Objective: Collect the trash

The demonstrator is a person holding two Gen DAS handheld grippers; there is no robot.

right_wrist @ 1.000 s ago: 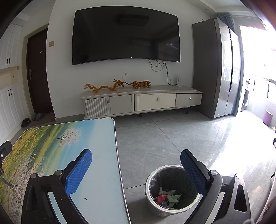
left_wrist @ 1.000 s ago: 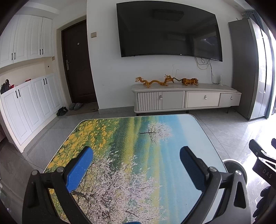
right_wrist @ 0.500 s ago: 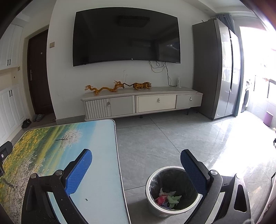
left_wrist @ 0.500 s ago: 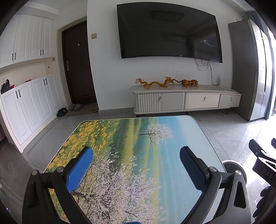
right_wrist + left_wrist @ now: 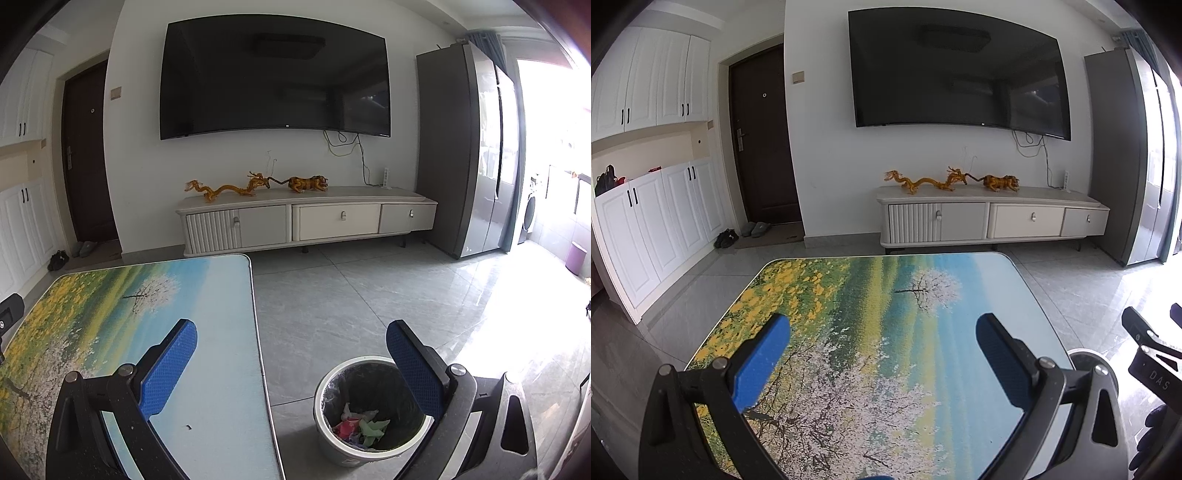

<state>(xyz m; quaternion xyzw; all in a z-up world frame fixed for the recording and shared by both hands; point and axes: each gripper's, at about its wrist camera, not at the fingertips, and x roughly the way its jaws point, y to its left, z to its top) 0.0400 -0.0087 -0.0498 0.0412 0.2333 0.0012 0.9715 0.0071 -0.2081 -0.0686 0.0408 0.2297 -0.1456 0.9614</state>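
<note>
Beside the right edge of the table (image 5: 221, 314), on the floor, the trash bin (image 5: 369, 406) is seen with crumpled coloured paper (image 5: 360, 428) already lying at its bottom. Both the left gripper (image 5: 882, 354) and the right gripper (image 5: 291, 362) are held wide open with nothing between the blue pads. No loose trash is seen on the printed tabletop, apart from one tiny dark speck (image 5: 188, 427) near the right gripper, so the collecting is judged nearly or fully done. A last check of the table is best made slowly, with the jaws kept spread. The near end of the table is cut off by both gripper frames, the bin's right side is covered by a finger, and the speck is too small to be identified.
</note>
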